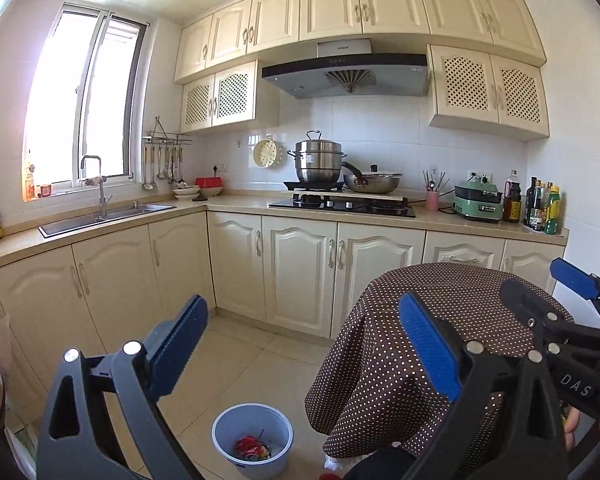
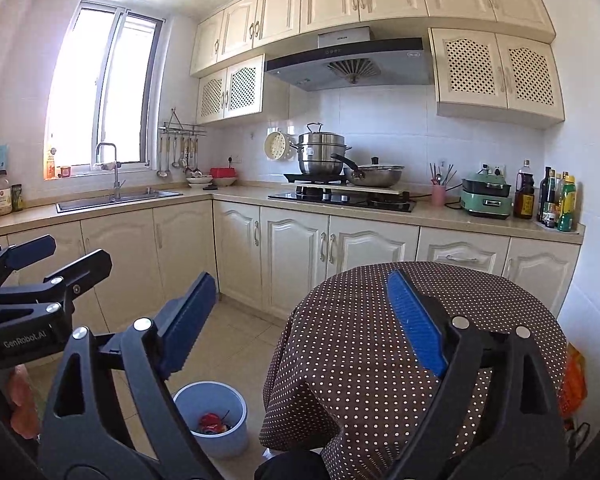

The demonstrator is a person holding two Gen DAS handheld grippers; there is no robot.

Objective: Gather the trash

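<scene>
A light blue trash bin (image 1: 253, 438) stands on the tiled floor left of a round table with a brown polka-dot cloth (image 1: 380, 360). Red and mixed-colour trash (image 1: 252, 448) lies in the bin. The bin (image 2: 212, 416) and trash (image 2: 212, 424) also show in the right wrist view. My left gripper (image 1: 304, 316) is open and empty, held above the floor and table edge. My right gripper (image 2: 300, 292) is open and empty, at about the same height. Each gripper shows in the other's view: right (image 1: 540, 284), left (image 2: 72, 252).
Cream cabinets and an L-shaped counter (image 1: 236, 202) run along the far walls, with a sink (image 1: 104, 216), stove (image 1: 342, 204) with pots, and bottles (image 1: 540, 208) at the right. The table cloth (image 2: 380, 340) hangs near the bin. An orange bag (image 2: 574, 384) sits by the right wall.
</scene>
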